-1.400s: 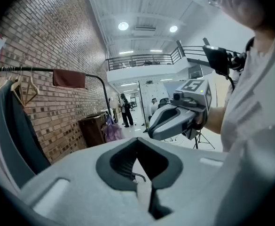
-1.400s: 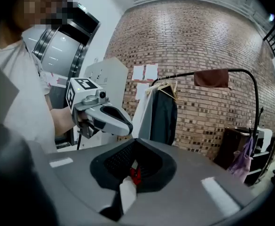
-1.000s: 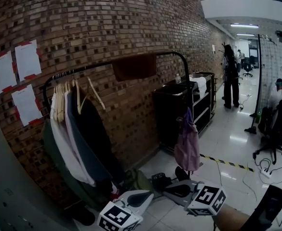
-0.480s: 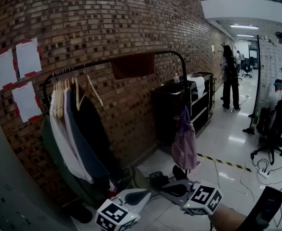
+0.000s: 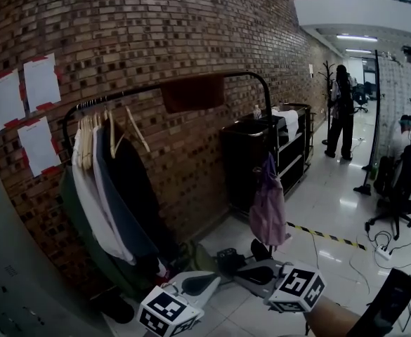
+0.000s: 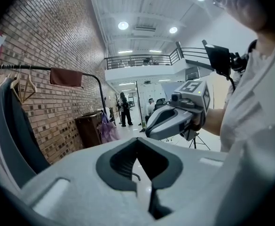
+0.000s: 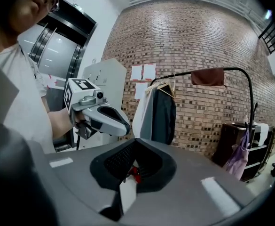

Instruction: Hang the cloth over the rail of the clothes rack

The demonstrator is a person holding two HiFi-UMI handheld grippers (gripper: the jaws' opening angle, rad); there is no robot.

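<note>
Brown rectangular fabric cloth (image 5: 194, 94), draped over the thin black metal rail (image 5: 136, 90): confirm even hang. Leave grey left gripper (image 5: 209, 283) and grey right gripper (image 5: 244, 276) as now: low, clear, pressed together, empty.

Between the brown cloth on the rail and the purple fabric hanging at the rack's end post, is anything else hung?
Nothing: the head view shows the rail bare from brown cloth to purple fabric.

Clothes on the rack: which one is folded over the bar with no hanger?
The brown cloth, draped straight over the rail. The clothes at the left end hang from hangers.
</note>
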